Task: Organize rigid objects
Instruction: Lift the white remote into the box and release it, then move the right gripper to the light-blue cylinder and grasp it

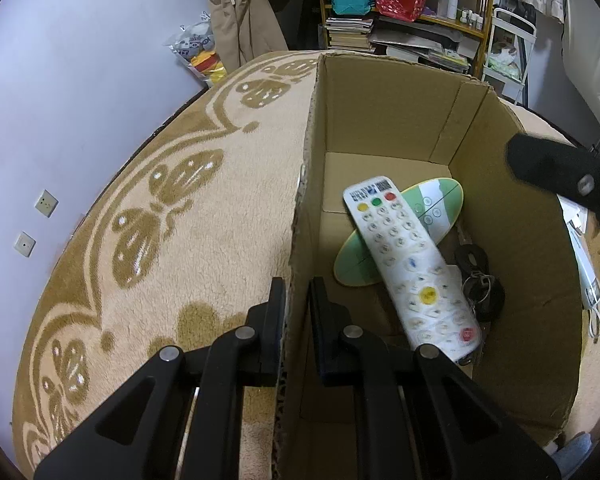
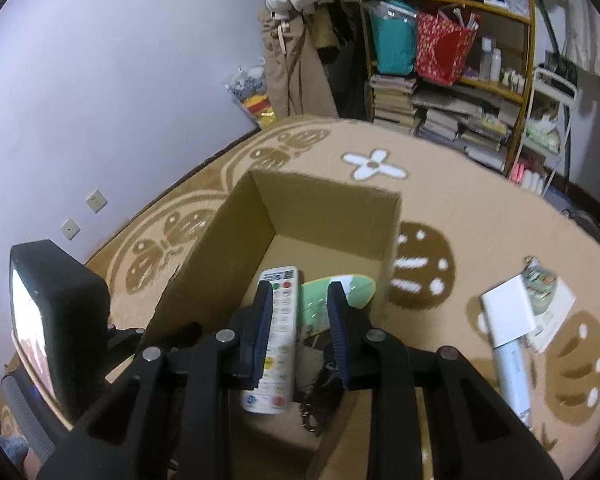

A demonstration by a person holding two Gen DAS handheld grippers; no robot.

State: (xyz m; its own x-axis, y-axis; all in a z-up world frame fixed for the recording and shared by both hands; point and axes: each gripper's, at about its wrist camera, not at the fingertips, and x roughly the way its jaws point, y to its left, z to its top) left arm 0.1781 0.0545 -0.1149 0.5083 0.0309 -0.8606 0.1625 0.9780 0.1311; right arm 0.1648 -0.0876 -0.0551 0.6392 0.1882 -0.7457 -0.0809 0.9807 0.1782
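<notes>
We are in a lived-in home: patterned carpet (image 2: 460, 216), beyond it a crowded bookshelf (image 2: 452, 80) and hanging clothes (image 2: 292, 60).

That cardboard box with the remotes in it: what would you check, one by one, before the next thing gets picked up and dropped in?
1. Box held steady: ok, the left gripper is shut on the cardboard box wall.
2. Right gripper empty: ok, nothing between its fingers above the box.
3. White remote inside: ok, lying across the green remote.
4. Room left in the box: ok, bare floor at the far end.
5. Items still outside: not ok, a white block lies on the rug.
6. Dark keys fully settled: cannot tell.
</notes>
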